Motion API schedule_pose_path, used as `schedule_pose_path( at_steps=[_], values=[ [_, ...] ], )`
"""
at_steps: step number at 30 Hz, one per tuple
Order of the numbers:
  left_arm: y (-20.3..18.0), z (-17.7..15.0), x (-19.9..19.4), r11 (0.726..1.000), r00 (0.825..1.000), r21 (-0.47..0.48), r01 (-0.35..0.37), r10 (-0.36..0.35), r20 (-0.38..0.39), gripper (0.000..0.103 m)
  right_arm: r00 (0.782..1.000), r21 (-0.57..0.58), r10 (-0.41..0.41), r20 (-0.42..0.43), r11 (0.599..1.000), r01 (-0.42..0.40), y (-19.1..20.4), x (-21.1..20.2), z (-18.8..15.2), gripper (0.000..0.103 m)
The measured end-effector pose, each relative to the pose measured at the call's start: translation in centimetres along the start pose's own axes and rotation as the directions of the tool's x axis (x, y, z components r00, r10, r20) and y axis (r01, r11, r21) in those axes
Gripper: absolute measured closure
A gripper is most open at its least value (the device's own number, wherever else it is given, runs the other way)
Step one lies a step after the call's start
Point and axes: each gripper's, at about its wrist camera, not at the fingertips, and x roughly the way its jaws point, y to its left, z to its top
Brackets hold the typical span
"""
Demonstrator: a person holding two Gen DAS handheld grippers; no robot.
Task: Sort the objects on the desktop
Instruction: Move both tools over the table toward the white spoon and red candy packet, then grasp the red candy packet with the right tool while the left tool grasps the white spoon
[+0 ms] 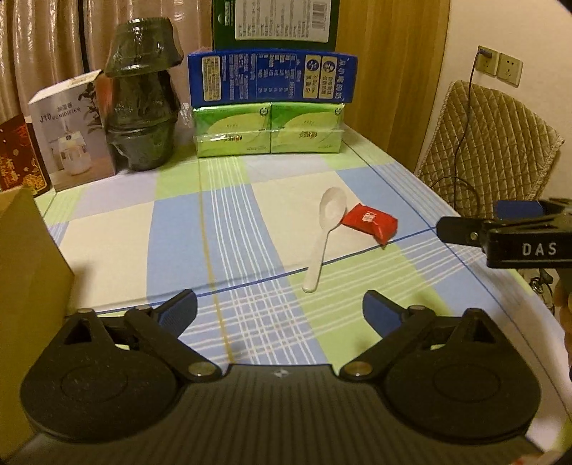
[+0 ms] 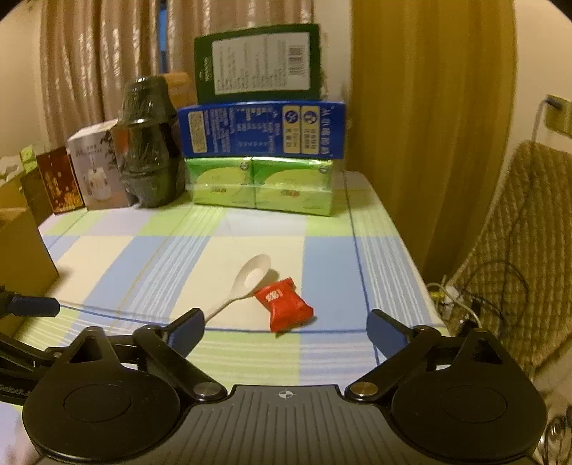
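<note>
a: two tools, both spread wide, nothing between the fingers. left tool (image 1: 279,314) low over the near part of the table (image 1: 114,236); right tool (image 2: 286,329) likewise, also seen from the left wrist camera as a dark clamp at the right edge.

b: loose items on the checked cloth?

a: two. one white plastic spoon (image 1: 323,232), bowl up and pointing away, handle toward the near edge. one red candy wrapper (image 1: 371,224), just beside the spoon's bowl on its right, touching or nearly so; hard to tell which.

b: and from the right side?

a: same pair. spoon (image 2: 239,286) ahead of the left finger, handle end right by that fingertip. red wrapper (image 2: 286,307) centred ahead of the open gap, not gripped.

b: along the back?

a: one dark wrapped stack of bowls (image 1: 143,107). two green tissue packs (image 1: 268,128) side by side, one blue carton (image 1: 271,77) on top of them, one dark green box (image 1: 275,21) on that. one white humidifier box (image 1: 71,132) and one red patterned box (image 1: 19,157) at the left. one brown cardboard box (image 1: 25,286) at the near left.
</note>
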Motion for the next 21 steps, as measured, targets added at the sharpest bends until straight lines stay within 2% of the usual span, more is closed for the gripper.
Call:
schedule_pose_path(
  at_steps=[13, 21],
  values=[
    [0.2, 1.2, 4.9, 0.996, 0.998, 0.065, 0.057, -0.059, 0.022, 0.020, 0.999, -0.087, 0.003, -0.043, 0.996, -0.007, -1.0, 7.3, 0.1, 0.033],
    [-0.6, 1.4, 7.3, 0.988, 0.994, 0.113, 0.102, -0.104, 0.015, 0.032, 0.998, -0.113, 0.013, -0.069, 0.993, -0.021, -1.1, 10.1, -0.5, 0.042]
  ],
)
